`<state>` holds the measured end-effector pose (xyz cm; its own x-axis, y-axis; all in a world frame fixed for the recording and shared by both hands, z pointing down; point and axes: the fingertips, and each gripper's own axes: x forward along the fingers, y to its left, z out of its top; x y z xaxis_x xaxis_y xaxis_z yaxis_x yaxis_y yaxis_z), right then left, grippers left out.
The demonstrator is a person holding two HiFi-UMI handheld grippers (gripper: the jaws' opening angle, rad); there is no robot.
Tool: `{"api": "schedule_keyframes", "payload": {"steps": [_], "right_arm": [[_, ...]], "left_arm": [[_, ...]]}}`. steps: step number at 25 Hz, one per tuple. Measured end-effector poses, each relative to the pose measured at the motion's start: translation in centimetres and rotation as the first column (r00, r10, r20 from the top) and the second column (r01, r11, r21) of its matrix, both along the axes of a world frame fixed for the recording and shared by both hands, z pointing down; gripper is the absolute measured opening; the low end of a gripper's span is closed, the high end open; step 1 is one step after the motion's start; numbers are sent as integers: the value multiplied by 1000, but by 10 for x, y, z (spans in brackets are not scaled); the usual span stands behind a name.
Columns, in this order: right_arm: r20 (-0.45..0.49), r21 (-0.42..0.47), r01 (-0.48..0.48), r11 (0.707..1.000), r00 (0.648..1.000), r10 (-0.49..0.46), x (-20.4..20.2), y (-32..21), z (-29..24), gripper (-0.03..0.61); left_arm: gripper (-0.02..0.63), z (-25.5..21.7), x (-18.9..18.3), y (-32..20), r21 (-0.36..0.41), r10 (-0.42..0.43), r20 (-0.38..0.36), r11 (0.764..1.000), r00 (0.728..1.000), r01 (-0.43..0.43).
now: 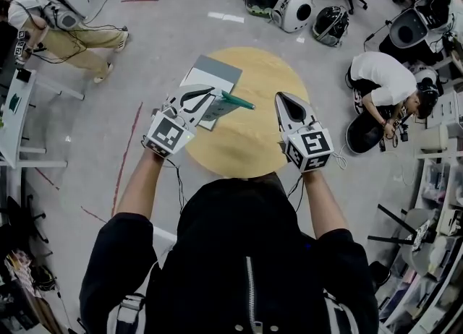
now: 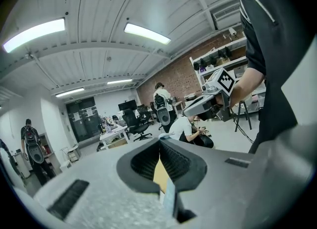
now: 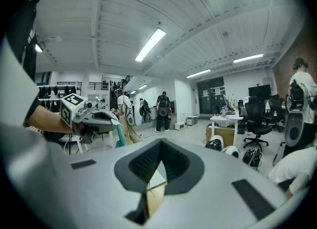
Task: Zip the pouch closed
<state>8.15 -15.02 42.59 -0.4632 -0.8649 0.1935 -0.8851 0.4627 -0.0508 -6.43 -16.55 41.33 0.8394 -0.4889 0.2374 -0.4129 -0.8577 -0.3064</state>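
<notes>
A flat grey pouch (image 1: 215, 72) with a teal zip edge (image 1: 239, 100) is over the far left of the round wooden table (image 1: 246, 144). My left gripper (image 1: 210, 98) is shut on the pouch's near edge; a thin pale strip shows between its closed jaws in the left gripper view. Seen from the right gripper view, the left gripper (image 3: 113, 120) has the teal pouch (image 3: 120, 136) hanging from its tip. My right gripper (image 1: 283, 98) hovers to the right of the pouch, apart from it, shut with nothing in it. Its shut tip (image 2: 187, 111) also shows in the left gripper view.
Helmets and white shells (image 1: 293, 9) lie on the floor beyond the table. A person in white (image 1: 383, 79) crouches at the right, and another person (image 1: 69, 32) sits at the far left. Desks and shelving (image 1: 441, 181) line the sides.
</notes>
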Motion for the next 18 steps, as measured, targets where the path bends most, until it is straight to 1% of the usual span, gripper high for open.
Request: {"api": "schedule_keyframes", "payload": {"steps": [8, 12, 18], "right_arm": [[-4, 0, -1, 1000, 1000, 1, 1, 4, 2, 2], [-3, -4, 2, 1000, 1000, -2, 1, 3, 2, 2], [0, -10, 6, 1000, 1000, -6, -1, 0, 5, 2]], "left_arm": [[8, 8, -1, -1, 18, 10, 24, 1000, 1000, -11], [8, 2, 1, 0, -12, -9, -5, 1000, 1000, 9], [8, 4, 1, -3, -13, -4, -3, 1000, 1000, 4]]}}
